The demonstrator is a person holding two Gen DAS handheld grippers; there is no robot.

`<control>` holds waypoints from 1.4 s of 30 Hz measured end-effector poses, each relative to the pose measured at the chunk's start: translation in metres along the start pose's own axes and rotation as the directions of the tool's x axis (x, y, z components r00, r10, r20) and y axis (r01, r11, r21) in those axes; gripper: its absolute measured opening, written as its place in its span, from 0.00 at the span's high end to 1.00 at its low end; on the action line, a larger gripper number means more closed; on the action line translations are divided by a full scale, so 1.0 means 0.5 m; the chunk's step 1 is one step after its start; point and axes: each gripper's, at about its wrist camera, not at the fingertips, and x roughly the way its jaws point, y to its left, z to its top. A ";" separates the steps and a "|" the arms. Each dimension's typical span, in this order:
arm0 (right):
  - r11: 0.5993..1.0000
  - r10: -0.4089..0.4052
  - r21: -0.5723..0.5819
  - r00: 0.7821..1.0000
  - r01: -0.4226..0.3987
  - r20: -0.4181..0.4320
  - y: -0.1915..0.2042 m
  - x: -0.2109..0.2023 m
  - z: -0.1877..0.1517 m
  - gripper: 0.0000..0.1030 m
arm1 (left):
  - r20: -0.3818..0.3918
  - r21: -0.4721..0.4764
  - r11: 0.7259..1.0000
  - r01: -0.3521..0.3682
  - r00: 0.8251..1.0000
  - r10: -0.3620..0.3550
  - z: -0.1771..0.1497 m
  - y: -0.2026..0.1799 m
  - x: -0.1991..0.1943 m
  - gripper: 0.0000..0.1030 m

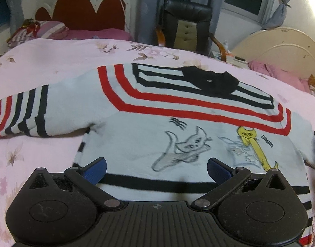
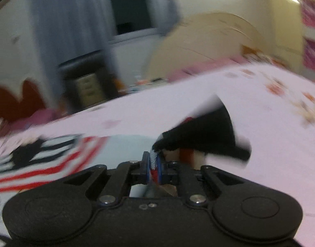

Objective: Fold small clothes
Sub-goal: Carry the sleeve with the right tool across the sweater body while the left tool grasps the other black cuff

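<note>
Here, left gripper (image 1: 156, 169): tilted downward, fingers spread wide above the sweater's (image 1: 136, 144) hem.
Right gripper (image 2: 154, 169): angled downward, pinching the striped sleeve cuff (image 2: 153, 160) ahead.

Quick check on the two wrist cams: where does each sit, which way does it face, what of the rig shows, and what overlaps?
Left wrist: on the left gripper, angled down over the cat-print sweater spread on the bed; both blue-padded fingers show, spread apart, nothing between.
Right wrist: on the right gripper, blurred, facing across the bed; fingers pinched on a sweater sleeve with a black cuff.
Shared: sweater, pink floral bedding, red headboard, black chair, curtains.
</note>
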 end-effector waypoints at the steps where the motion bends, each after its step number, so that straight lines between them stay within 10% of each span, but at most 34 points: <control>1: 0.999 0.026 -0.030 1.000 -0.026 -0.001 0.040 0.006 -0.001 0.92 | 0.000 0.004 1.000 0.012 1.000 -0.012 0.003 0.012 0.005 0.00; 10: 0.954 0.183 -0.234 0.982 -0.189 -0.045 0.344 -0.015 -0.061 0.92 | 0.004 -0.025 0.997 0.070 0.998 -0.070 0.003 0.126 0.019 0.00; 21: 0.874 0.187 -0.418 0.966 -0.246 -0.178 0.502 0.011 -0.164 0.85 | 0.038 -0.094 0.988 0.125 0.992 -0.122 0.014 0.200 0.022 0.01; 29: 0.826 0.232 -0.495 0.963 -0.268 -0.135 0.506 -0.032 -0.207 0.44 | 0.055 -0.068 0.962 0.263 0.964 -0.259 0.039 0.120 0.046 0.01; 32: 0.843 0.240 -0.468 0.964 -0.267 -0.118 0.468 -0.060 -0.203 0.44 | 0.033 -0.029 0.952 0.306 0.952 -0.305 0.048 0.064 0.064 0.29; 42: 0.964 0.240 -0.088 0.964 -0.251 -0.117 0.280 -0.066 -0.128 0.44 | 0.018 0.046 0.945 0.324 0.946 -0.325 0.061 -0.060 0.153 0.30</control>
